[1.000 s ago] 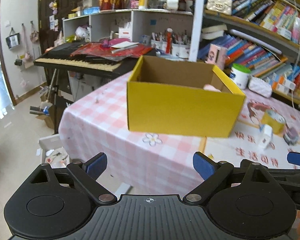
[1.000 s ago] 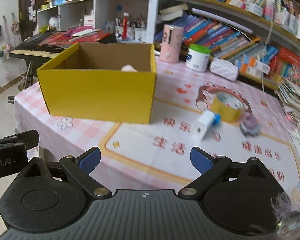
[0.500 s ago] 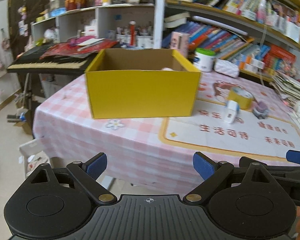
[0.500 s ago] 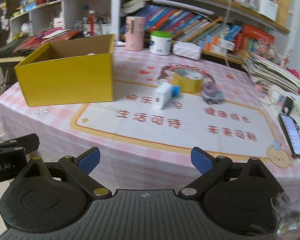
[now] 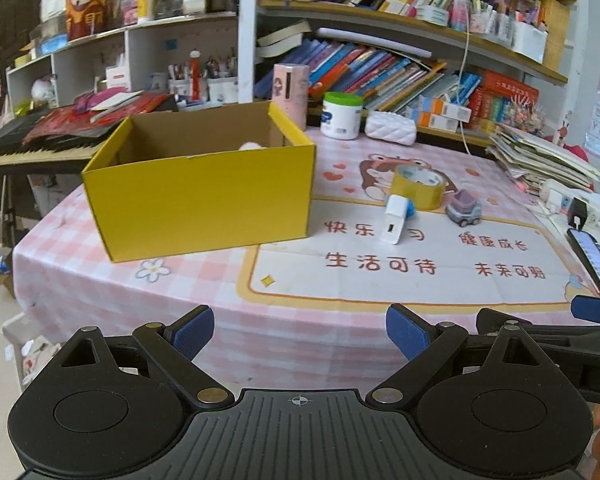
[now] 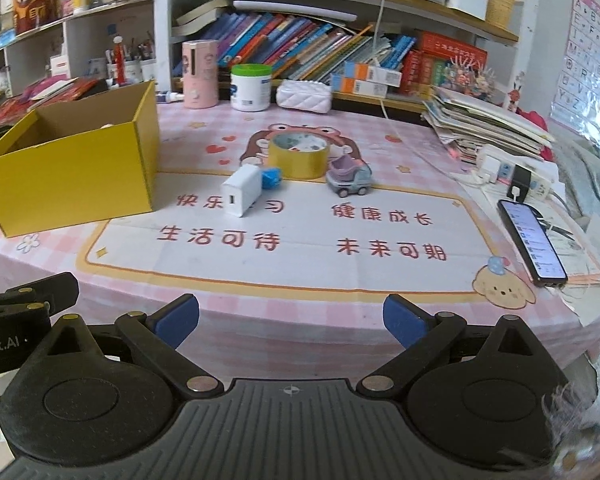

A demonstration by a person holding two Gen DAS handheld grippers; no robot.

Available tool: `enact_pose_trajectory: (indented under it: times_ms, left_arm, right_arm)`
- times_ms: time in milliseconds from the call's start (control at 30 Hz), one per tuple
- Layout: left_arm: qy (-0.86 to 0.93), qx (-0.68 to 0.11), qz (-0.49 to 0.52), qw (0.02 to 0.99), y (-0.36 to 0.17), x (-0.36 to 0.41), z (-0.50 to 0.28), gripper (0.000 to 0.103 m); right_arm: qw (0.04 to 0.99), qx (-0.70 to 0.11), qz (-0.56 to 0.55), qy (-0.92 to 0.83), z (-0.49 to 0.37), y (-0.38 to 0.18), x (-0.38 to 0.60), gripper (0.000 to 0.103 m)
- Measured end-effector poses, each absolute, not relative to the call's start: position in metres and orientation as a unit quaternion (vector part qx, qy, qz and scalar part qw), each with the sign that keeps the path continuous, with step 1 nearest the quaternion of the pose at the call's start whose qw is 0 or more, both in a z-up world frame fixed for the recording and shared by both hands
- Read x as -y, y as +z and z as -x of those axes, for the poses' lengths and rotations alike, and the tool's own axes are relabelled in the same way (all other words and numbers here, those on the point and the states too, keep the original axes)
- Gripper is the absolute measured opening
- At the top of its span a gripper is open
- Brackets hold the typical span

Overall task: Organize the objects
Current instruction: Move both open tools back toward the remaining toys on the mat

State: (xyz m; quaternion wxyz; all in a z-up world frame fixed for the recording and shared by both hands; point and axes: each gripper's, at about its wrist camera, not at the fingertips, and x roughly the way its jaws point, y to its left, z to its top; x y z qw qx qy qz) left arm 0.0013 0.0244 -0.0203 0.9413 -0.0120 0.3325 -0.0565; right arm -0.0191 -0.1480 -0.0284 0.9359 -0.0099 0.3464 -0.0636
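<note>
White charger block (image 6: 242, 191) lying on its side on the table (image 6: 300, 300), just left of a yellow tape roll (image 6: 298, 155) and a small toy car (image 6: 348, 179), with a blue bit (image 6: 271, 178) touching its far end and the open yellow box (image 6: 72, 160) further left. Best reached with the right tool (image 6: 291, 317), spread wide and empty, squared across the block's narrower faces, clear of the tape. Left tool (image 5: 300, 333) likewise agape, holding nothing, back from the table edge
</note>
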Motion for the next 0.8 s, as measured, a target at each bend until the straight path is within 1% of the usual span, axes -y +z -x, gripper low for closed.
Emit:
enact_pose_trajectory:
  times_ms: [400,800]
  left_arm:
    - [-0.057,-0.325,0.018,0.944,-0.015,-0.006,-0.028,0.095]
    - [-0.061,-0.326,0.027,0.943,-0.015,0.029,-0.074,0.095]
  right_arm:
    - [0.937,-0.342,0.016,-0.064,-0.009,-0.023,0.169,0.1]
    - [0.937,-0.345,0.027,-0.054,-0.065,-0.021,0.205,0.1]
